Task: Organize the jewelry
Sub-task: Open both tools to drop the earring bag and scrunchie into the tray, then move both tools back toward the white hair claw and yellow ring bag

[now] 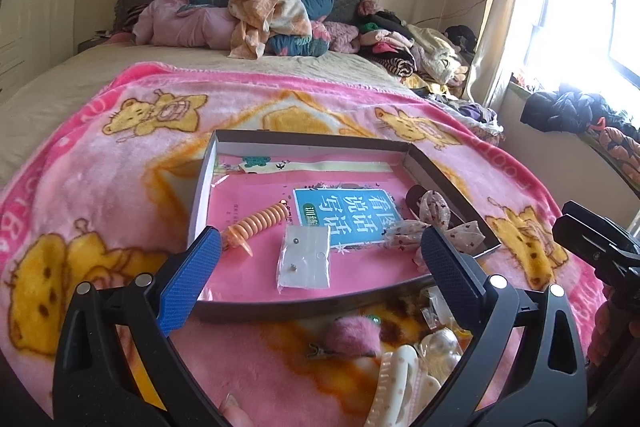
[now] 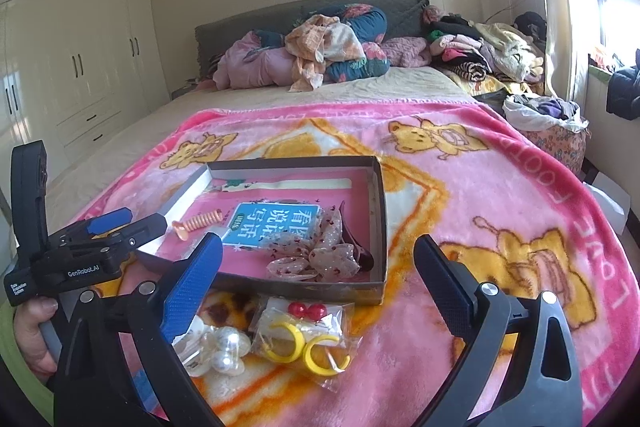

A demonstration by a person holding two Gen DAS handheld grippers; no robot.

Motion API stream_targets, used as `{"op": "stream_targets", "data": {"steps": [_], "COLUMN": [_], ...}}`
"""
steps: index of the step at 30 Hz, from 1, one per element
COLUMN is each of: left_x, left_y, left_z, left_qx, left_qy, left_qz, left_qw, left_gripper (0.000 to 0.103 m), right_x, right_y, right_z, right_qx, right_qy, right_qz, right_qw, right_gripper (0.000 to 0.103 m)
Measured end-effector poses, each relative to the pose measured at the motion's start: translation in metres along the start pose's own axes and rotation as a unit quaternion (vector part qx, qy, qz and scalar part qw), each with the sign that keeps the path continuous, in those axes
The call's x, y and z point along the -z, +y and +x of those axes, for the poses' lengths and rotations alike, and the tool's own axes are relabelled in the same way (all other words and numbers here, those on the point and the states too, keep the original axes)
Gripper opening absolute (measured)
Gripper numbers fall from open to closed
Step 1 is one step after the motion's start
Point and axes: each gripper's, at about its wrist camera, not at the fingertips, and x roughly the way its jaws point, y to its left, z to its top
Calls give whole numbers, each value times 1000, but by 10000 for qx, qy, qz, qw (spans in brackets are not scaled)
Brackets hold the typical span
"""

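Observation:
A shallow cardboard box point(image 1: 208, 171) point(image 2: 378, 211) lies on the pink blanket. In it are an orange spiral hair clip point(image 1: 256, 225) point(image 2: 200, 221), a small clear bag of stud earrings point(image 1: 306, 259), and a sheer dotted bow clip point(image 1: 436, 223) point(image 2: 316, 253). In front of the box lie a pink fluffy clip point(image 1: 352, 337), a cream hair claw point(image 1: 396, 379), pearl pieces point(image 2: 224, 345) and a bag with yellow hoop and red ball earrings point(image 2: 304, 339). My left gripper point(image 1: 320, 259) is open over the box's near edge. My right gripper point(image 2: 318, 267) is open and empty above the loose items.
The pink cartoon blanket point(image 2: 500, 195) covers the near end of a bed. Piled bedding and clothes point(image 2: 332, 47) lie at the headboard. Wardrobes point(image 2: 80, 67) stand on the left; a window and curtain point(image 1: 560, 7) on the right. The left gripper shows in the right wrist view point(image 2: 108, 231).

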Motion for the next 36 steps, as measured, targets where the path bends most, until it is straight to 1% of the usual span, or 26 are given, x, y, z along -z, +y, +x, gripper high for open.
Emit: {"op": "stream_targets", "data": {"steps": [5,13,17,26,36], "left_x": [2,8,14,33,56], "left_y": [-1,-7,-10,-11,-17], "left_z": [-13,-33,-40,-46,-44], "left_qx": [9,60,78,100,175], "left_qy": [-93,-277,-288,-130,180], "left_qz": [28,214,276,380,510], "left_qw": [10000,9994,9992,9991,9984], "left_gripper": [91,91,91,91,91], "right_x": [3,8,12,25,45], "right_y": [8,17,20,24,20], "right_z": [-11,-27,-31,-37,-33], "right_qx": [-39,-97,-104,-110,-49], "right_qy": [-67,-136,-136,-55,165], "right_qz": [-88,-182,-215,-262,-207], "right_qw": [9999,9997,9996,9996,9996], "right_gripper": [94,94,94,94,94]}}
